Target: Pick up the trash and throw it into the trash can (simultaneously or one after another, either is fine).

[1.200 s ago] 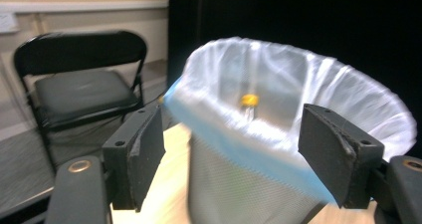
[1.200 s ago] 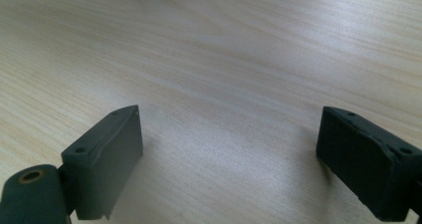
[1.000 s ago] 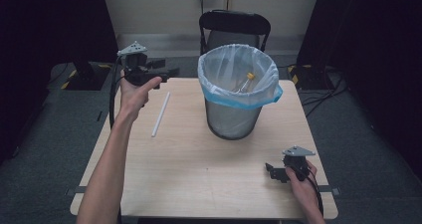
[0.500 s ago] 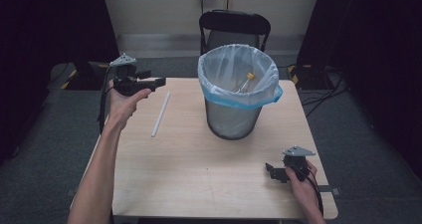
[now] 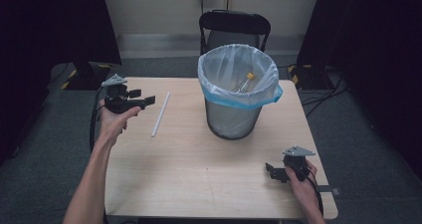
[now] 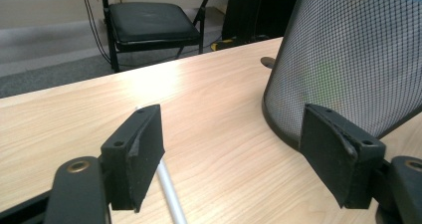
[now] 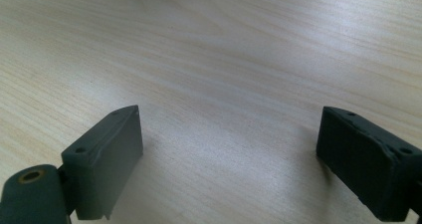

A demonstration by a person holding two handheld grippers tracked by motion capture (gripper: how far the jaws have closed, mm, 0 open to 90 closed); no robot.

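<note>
1. The left gripper (image 5: pixel 142 102) is held above the left part of the bench (image 5: pixel 199 184), pointing to the right toward a white tube (image 5: pixel 160 113).
2. Its fingers (image 6: pixel 134 157) are spread wide with nothing between them.
3. In the left gripper view the tube (image 6: pixel 169 196) lies on the bench just under and beside the inner edge of the left finger; whether they touch cannot be told.
4. The tube lies flat on the wood, running front to back, left of the bin (image 5: pixel 238 97) and well apart from it.
5. The bin is a mesh one lined with a clear bag with a blue edge; it stands upright at the back middle of the bench.
6. A small bottle with a yellow cap (image 5: pixel 245 81) lies inside the bin.
7. The right gripper (image 5: pixel 272 170) is low at the front right corner of the bench, pointing left.
8. Its fingers (image 7: pixel 107 157) are spread wide over bare wood, holding nothing.
9. A black chair (image 5: pixel 234 27) stands behind the bench.
</note>
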